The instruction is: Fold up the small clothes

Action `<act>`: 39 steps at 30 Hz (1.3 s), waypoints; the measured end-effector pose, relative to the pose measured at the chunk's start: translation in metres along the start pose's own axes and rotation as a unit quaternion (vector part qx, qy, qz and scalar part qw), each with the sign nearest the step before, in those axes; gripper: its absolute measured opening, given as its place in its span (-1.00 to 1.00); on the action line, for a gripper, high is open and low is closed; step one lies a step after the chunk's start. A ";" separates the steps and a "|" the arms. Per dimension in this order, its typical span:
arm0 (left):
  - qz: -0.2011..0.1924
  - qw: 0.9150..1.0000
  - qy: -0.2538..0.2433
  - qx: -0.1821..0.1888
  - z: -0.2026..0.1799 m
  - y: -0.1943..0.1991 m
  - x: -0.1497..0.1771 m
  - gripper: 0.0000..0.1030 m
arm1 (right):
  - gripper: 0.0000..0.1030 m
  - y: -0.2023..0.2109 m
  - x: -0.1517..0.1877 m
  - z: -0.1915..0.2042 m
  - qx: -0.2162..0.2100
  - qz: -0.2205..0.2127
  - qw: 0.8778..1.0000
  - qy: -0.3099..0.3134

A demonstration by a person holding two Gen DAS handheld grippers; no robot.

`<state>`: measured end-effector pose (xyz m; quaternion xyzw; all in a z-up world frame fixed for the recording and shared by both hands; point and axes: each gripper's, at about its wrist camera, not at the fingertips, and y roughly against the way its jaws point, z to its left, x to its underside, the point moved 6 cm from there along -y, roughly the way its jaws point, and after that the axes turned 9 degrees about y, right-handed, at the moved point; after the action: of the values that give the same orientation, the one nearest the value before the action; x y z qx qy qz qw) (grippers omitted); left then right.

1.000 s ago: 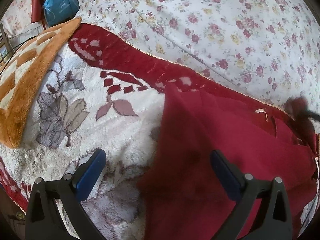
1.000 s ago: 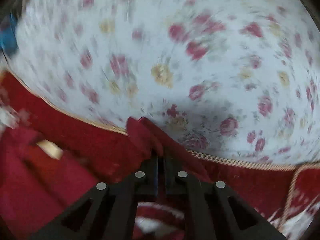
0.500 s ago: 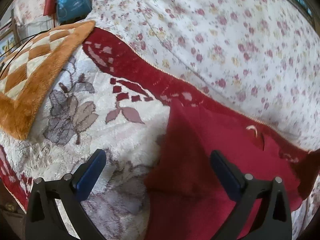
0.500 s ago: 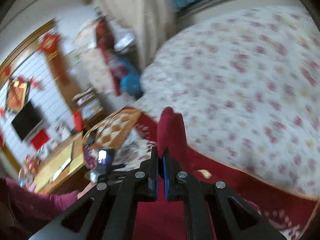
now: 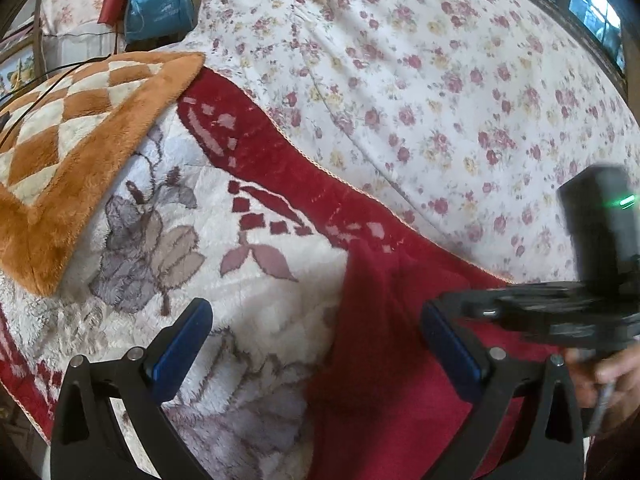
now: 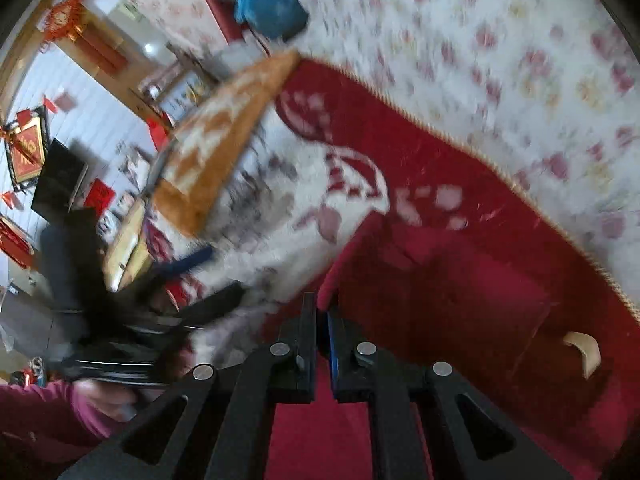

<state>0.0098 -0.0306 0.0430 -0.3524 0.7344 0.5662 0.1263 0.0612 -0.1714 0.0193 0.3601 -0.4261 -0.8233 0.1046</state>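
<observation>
A dark red garment lies on the plush blanket, one edge folded over itself. My left gripper hovers wide open above the garment's left edge, nothing between its blue pads. In the right wrist view my right gripper pinches a raised edge of the garment between nearly shut jaws, which are just opening. Its black frame reaches in from the right of the left wrist view, held by a hand. A pale hanging loop shows on the garment. The left gripper is a blur at the left.
The white plush blanket has a red border and lies over a floral bedsheet. An orange checkered cushion sits at the left. A blue bag stands beyond it. A pink sleeve is at the lower left.
My right gripper has swung left across the bed, carrying the garment's edge over the garment until it sits beside the left gripper. The left gripper has drawn back and up a little, still open.
</observation>
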 end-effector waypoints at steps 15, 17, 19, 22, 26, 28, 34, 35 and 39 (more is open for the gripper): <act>0.011 1.000 0.015 -0.009 -0.003 -0.003 0.006 1.00 | 0.32 0.029 0.045 0.038 0.167 -0.045 0.984 0.034; 0.011 1.000 0.011 -0.015 -0.002 -0.003 0.006 1.00 | -0.05 -0.004 0.049 0.016 0.188 -0.003 0.982 0.005; 0.010 1.000 0.010 -0.017 0.002 0.000 0.005 1.00 | -0.58 -0.005 0.054 -0.002 0.171 -0.002 0.985 -0.037; -0.001 1.000 0.024 -0.016 0.011 0.006 -0.001 1.00 | -0.69 0.027 0.048 0.007 0.064 -0.061 0.993 -0.075; -0.010 0.998 0.054 -0.023 0.021 0.006 -0.009 1.00 | -0.14 0.054 0.041 0.020 0.015 -0.108 0.992 -0.062; -0.001 0.998 0.059 -0.013 0.016 0.003 -0.007 1.00 | 0.83 0.048 0.047 0.012 0.044 -0.077 0.993 -0.079; 0.006 1.000 0.014 -0.010 -0.005 -0.001 0.003 1.00 | 0.76 0.136 0.101 -0.017 0.128 -0.118 0.976 -0.133; 0.009 1.000 0.011 -0.009 -0.007 -0.002 0.005 1.00 | 0.77 0.161 0.122 -0.034 0.190 -0.118 0.964 -0.145; 0.029 0.999 0.003 -0.013 -0.016 -0.016 0.017 1.00 | 0.80 0.196 0.189 -0.098 0.295 -0.079 0.919 -0.251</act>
<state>0.0117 -0.0535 0.0266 -0.3336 0.7374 0.5782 0.1031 -0.0343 -0.4436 0.0400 0.1887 -0.6318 -0.7295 -0.1817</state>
